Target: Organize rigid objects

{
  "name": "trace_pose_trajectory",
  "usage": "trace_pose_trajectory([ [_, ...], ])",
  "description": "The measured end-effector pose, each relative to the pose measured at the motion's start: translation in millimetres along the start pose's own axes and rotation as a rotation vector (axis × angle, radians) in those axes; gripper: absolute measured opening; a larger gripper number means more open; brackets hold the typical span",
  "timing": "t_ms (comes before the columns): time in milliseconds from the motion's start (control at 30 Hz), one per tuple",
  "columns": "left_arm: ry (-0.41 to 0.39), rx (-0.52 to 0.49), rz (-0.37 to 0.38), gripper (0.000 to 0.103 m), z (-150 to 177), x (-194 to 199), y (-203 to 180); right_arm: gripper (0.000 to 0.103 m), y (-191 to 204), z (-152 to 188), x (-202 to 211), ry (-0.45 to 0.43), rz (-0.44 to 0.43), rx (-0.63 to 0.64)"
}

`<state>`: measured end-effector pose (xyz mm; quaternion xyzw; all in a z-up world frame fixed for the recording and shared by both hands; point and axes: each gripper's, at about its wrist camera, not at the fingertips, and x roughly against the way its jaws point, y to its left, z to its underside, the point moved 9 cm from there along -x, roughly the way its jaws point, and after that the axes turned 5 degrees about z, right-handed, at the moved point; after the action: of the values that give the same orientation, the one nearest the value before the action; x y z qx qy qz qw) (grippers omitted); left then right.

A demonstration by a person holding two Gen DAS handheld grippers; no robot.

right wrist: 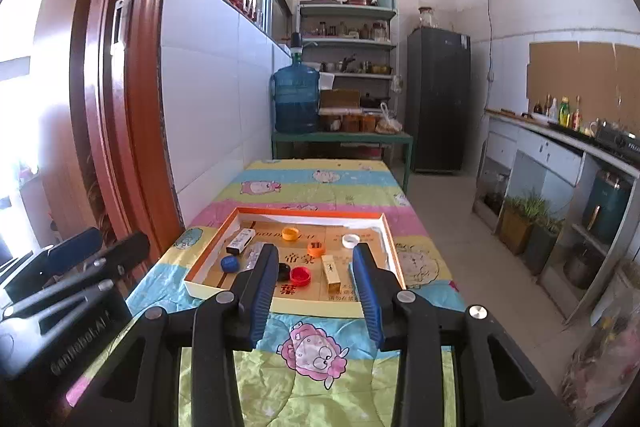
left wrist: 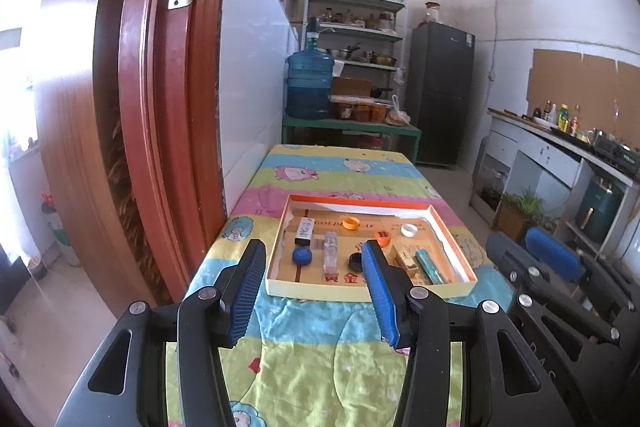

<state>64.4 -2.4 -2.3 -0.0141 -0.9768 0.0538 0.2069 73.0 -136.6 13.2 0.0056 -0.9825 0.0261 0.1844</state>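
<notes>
Hovering both claws over the quilted table [right wrist: 320, 387], left gripper [left wrist: 314, 291] and right gripper [right wrist: 316, 287] jaws apart, nothing held. Beyond them the shallow box [right wrist: 320, 307] holds caps, e.g. red cap [right wrist: 300, 275], orange cap [left wrist: 350, 223], white cap [right wrist: 351, 240].

Matt cardboard tray [left wrist: 456, 231], quilted cloth cover [left wrist: 320, 355] (printed), glossy door frame [left wrist: 160, 107]

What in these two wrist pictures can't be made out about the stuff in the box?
- Red round cap: shows in the right wrist view only; in the left wrist view a tong finger covers that spot.
- Teal flat bar: in the right wrist view a tong finger hides it.
- Clear plastic bottle: mostly covered in the right wrist view.
- Print on the shallow cardboard box floor: partly covered, too small to read.
</notes>
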Motion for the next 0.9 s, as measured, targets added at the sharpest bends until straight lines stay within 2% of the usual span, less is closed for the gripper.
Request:
trace_pose_trajectory([
  [300,-0.008,-0.045,-0.023,0.052,7,18,-6,0.038,3,-2,20,-0.027,0.001,0.012],
  [467,0.018,-0.027,-0.007,0.052,16,19,-4,0.038,5,5,22,-0.013,-0.004,0.018],
  [533,0.031,-0.029,-0.022,0.052,20,18,-2,0.038,5,9,22,-0.004,-0.002,0.022],
  [900,0.025,-0.046,-0.042,0.052,24,19,-3,0.038,5,15,22,0.01,-0.007,0.018],
])
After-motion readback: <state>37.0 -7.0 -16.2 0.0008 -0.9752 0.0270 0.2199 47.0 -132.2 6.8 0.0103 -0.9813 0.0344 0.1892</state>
